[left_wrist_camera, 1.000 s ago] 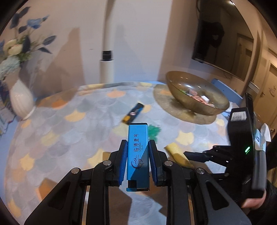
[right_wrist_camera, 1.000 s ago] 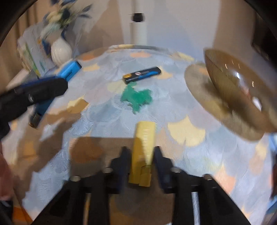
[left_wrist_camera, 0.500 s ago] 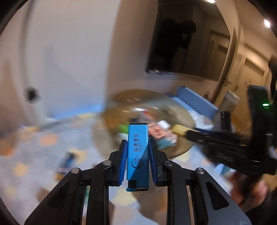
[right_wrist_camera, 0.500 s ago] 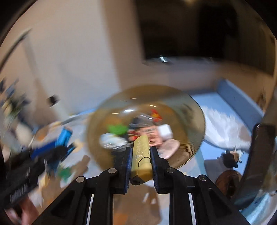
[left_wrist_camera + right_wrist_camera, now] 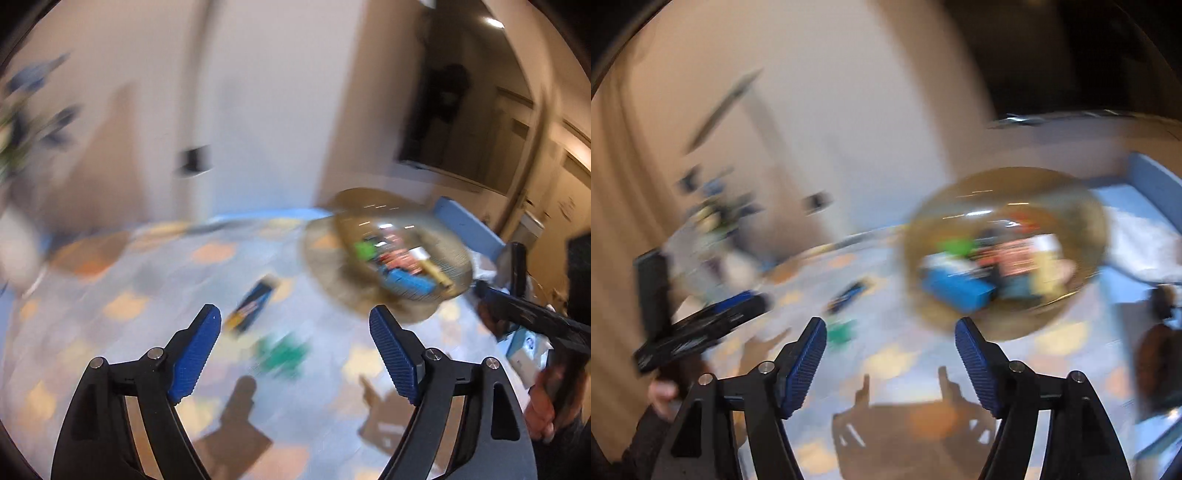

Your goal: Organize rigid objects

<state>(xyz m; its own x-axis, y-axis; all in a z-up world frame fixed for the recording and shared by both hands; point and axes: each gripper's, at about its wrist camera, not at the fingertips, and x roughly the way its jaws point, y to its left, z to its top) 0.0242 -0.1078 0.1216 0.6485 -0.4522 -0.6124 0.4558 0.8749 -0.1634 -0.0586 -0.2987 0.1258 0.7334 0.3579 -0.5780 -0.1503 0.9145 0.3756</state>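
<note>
Both views are motion-blurred. My left gripper (image 5: 295, 328) is open and empty above the table. My right gripper (image 5: 891, 339) is open and empty too. The amber glass bowl (image 5: 458, 254) stands at the right and holds the blue box (image 5: 408, 280), the yellow stick (image 5: 437, 275) and several other small items. In the right wrist view the bowl (image 5: 1089, 221) shows the blue box (image 5: 955, 288) and the yellow stick (image 5: 1047, 273) inside. A black and blue bar (image 5: 253, 308) and a green toy (image 5: 282, 354) lie on the table.
The round table (image 5: 110, 332) has a blue and yellow scale-pattern cloth. A white vase with flowers (image 5: 14, 236) stands at the far left. A white pole (image 5: 195, 162) rises behind the table. The bar (image 5: 849, 293) and green toy (image 5: 840, 332) also show in the right wrist view.
Both grippers have opened and pulled back from the bowl. The blue box and the yellow stick, held half a second ago, now lie in the bowl.
</note>
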